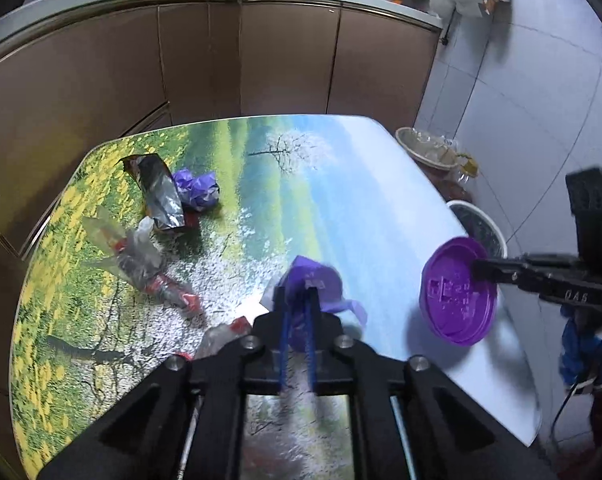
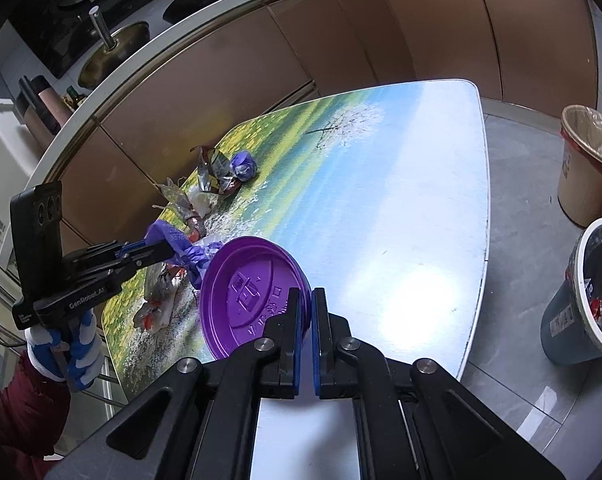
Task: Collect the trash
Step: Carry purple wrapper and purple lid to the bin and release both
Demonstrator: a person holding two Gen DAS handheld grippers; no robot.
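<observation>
Above the surface (image 2: 421,184) you hold trash up, likely to carry it to the two bins (image 2: 589,292): your right tongs (image 2: 305,300) pinch one purple lid (image 2: 249,292), your left tongs (image 1: 297,300) pinch one purple wad (image 1: 321,280). Three wrappers (image 1: 157,192) and another purple wad wait

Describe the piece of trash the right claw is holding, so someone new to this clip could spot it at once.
Start at the table printed with a flowery landscape. Above its near, pale-blue end, the right claw pinches the rim of a round purple plastic lid with raised markings. Unlike the crumpled purple wrapper in the left claw and the foil packet farther back, it is a rigid, flat disc.
</observation>
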